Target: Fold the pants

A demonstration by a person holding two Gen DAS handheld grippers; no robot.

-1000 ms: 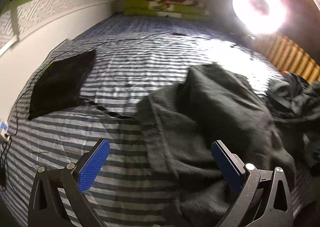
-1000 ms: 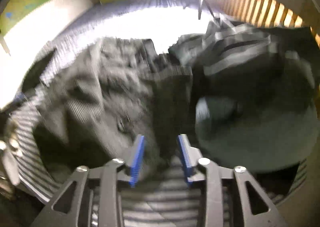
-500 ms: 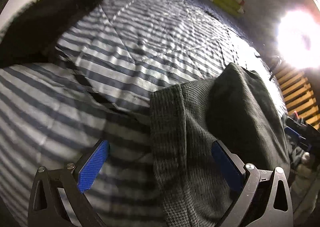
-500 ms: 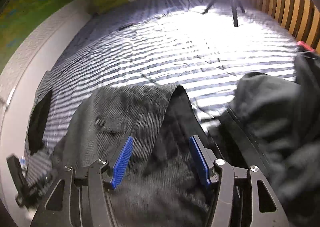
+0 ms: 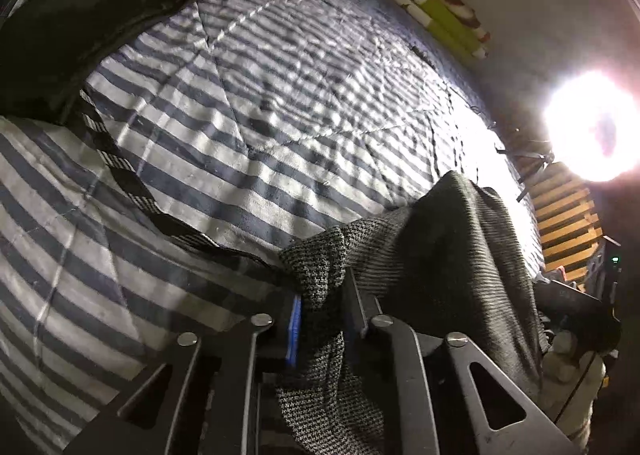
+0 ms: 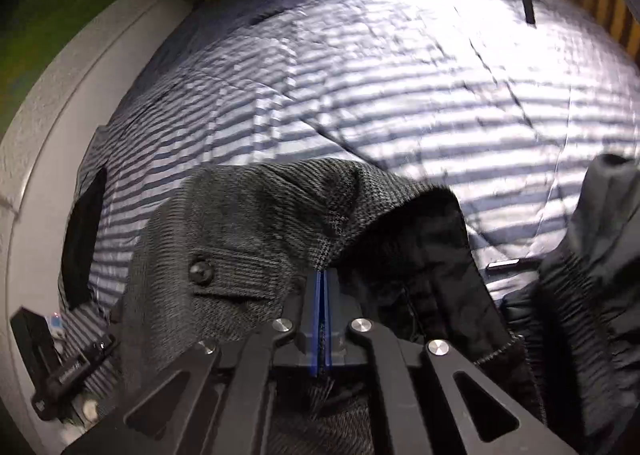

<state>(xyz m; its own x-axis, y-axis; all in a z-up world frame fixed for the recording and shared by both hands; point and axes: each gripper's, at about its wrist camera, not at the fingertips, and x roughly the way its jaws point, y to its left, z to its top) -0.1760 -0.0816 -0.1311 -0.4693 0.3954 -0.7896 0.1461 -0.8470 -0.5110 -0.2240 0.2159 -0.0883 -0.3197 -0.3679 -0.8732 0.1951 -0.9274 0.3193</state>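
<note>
Grey knitted pants [image 5: 440, 255] lie bunched on the striped bed cover [image 5: 280, 95]. My left gripper [image 5: 322, 291] points down at them, and its jaws are closing on a gathered fold of the grey edge, which the pads squeeze. In the right wrist view the same pants [image 6: 248, 223] show a buttoned pocket flap [image 6: 200, 272] and a dark lining. My right gripper [image 6: 322, 275] is shut, its blue pads together, with a thin pinch of the pants' edge at the tips.
A folded black cloth [image 5: 80, 23] lies at the far left of the bed, with a black-and-white strap [image 5: 132, 183] trailing from it. Green bedding [image 5: 420, 3] is stacked at the head. A bright lamp [image 5: 592, 131] and wooden slats [image 5: 568, 223] stand right. Dark clothes [image 6: 592, 275] are piled right.
Both grippers were open a second ago and have now shut on the pants' edge. The left one dropped closer to the bed; the right one swung away from the dark clothes pile.
</note>
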